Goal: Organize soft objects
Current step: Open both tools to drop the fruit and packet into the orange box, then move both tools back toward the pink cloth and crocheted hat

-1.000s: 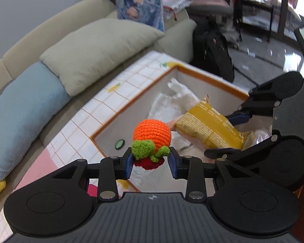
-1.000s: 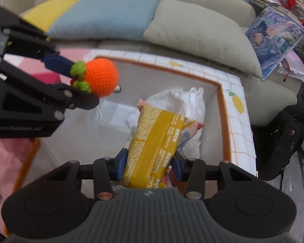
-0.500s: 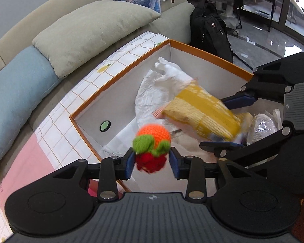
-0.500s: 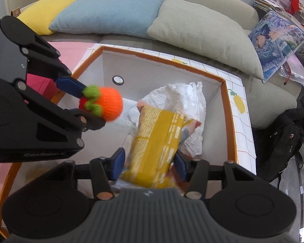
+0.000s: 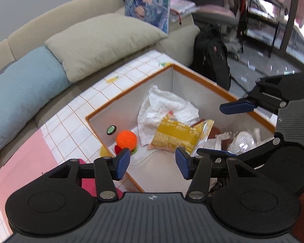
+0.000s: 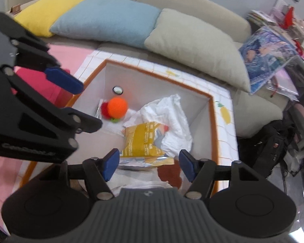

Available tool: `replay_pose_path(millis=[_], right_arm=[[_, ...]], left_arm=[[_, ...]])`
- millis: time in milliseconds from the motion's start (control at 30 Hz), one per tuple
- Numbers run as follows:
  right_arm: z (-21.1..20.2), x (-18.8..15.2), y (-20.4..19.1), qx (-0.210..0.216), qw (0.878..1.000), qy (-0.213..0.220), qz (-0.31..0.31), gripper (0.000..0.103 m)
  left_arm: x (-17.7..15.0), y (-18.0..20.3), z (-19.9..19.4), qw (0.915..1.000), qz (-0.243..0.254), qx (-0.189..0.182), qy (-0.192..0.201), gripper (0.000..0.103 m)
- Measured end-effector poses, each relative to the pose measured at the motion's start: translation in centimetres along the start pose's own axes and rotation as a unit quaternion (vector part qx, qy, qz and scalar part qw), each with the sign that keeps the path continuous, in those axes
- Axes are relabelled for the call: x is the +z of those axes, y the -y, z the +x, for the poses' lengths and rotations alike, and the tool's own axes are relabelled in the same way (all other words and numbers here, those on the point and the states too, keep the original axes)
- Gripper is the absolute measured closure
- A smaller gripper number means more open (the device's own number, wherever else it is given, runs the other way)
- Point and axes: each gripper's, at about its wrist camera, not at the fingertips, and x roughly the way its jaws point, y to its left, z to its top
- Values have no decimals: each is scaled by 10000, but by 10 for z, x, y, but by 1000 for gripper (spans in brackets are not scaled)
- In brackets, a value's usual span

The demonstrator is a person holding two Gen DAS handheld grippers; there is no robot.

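An orange crocheted fruit toy [image 5: 126, 139] with green and red parts lies in the near-left corner of the white storage box [image 5: 200, 77]; it also shows in the right wrist view [image 6: 117, 107]. A yellow snack bag [image 5: 180, 134] lies on a crumpled white bag [image 5: 166, 103] in the box, also in the right wrist view [image 6: 141, 141]. My left gripper [image 5: 153, 163] is open and empty above the box. My right gripper [image 6: 149, 165] is open and empty just above the snack bag.
The box [image 6: 210, 99] has an orange rim and sits on a tiled cloth by a beige sofa with yellow [image 6: 48, 10], blue [image 6: 107, 18] and grey-green [image 6: 196, 46] cushions. A black backpack [image 5: 210, 60] stands on the floor. Clear wrapped items [image 5: 243, 141] lie in the box.
Both grippers opened. The orange toy dropped from the left gripper into the box corner, and the snack bag dropped from the right gripper onto the white bag. Both grippers pulled back upward.
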Motion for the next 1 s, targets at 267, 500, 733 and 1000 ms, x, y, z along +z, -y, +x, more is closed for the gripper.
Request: replay_pose_path(millis=[267,500,733,1000], right_arm=[[-49,-3,-12,-365,9948,577,754,38],[-78,-18,-41,-382,9837,886,1518,35],[-93,-39,-89,-179,9767,857,1960,35],[-83,-53,-140,201,9844,501,1673,35]], left_arm=[[-19,-14,-54,9941,-855,-296,597,42],[-57,-25,-99,9860,-1240,-142,1109,42],[-111,-46,-120,9764,-1886,153,1043,42],[-178,-68,-122,9630,-2616,307,571,41]])
